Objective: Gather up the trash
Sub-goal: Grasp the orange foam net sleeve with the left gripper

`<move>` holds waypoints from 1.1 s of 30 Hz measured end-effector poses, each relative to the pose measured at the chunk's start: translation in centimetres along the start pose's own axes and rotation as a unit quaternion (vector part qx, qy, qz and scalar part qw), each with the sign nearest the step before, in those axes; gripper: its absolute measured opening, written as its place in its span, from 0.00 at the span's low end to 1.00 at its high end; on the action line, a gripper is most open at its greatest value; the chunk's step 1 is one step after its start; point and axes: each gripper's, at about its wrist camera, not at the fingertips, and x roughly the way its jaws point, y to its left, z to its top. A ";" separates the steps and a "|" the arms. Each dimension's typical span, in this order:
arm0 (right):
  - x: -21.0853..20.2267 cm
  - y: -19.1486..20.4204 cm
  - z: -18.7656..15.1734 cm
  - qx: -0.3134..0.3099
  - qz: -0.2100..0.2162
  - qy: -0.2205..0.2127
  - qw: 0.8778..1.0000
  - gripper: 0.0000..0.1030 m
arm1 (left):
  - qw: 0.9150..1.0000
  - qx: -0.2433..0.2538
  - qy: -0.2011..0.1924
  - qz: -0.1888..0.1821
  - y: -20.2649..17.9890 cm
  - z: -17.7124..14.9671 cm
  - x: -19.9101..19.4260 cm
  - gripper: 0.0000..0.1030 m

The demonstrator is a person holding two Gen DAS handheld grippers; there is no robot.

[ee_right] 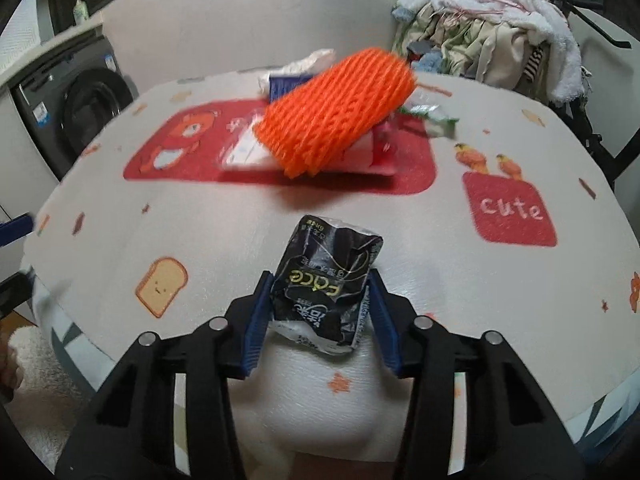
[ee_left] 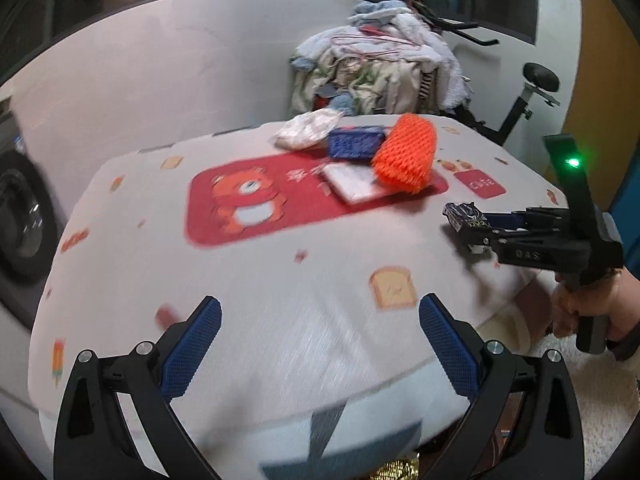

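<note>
right hand-held gripper [ee_right: 320, 312] clamped on black wrapper [ee_right: 326, 280], lower centre | left hand-held gripper [ee_left: 320, 344] apart, empty | left: orange net [ee_right: 340, 112], papers on tabletop [ee_right: 480, 280], upper centre

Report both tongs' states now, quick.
Left tongs: open, nothing between them.
Right tongs: shut on the black wrapper.

We see a glossy, crinkled foil wrapper [ee_right: 326, 280], an orange foam net sleeve [ee_right: 340, 110], and matt printed cloth over the tabletop [ee_right: 500, 300].
</note>
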 end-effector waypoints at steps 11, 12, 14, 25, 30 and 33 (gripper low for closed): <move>-4.8 -5.0 0.5 0.060 -0.018 -0.061 0.996 0.46 | 0.995 0.079 0.013 -0.061 -6.6 11.7 11.4 0.94; -5.0 -5.2 0.3 0.064 -0.019 -0.064 0.996 0.46 | 0.995 0.084 0.015 -0.060 -7.2 12.3 12.2 0.94; -5.5 -5.9 0.1 0.070 -0.022 -0.069 0.995 0.46 | 0.994 0.088 0.023 -0.062 -8.4 13.5 14.2 0.94; -6.7 -7.7 -1.3 0.097 -0.030 -0.073 0.992 0.46 | 0.986 0.108 0.080 -0.095 -11.1 13.9 16.9 0.21; -7.6 -6.9 -1.3 0.092 -0.023 -0.080 0.992 0.46 | 0.984 0.098 0.062 -0.135 -10.0 12.8 11.8 0.21; -8.1 -5.9 -1.4 0.088 -0.015 -0.083 0.993 0.46 | 0.985 0.086 0.053 -0.142 -9.0 11.9 8.8 0.21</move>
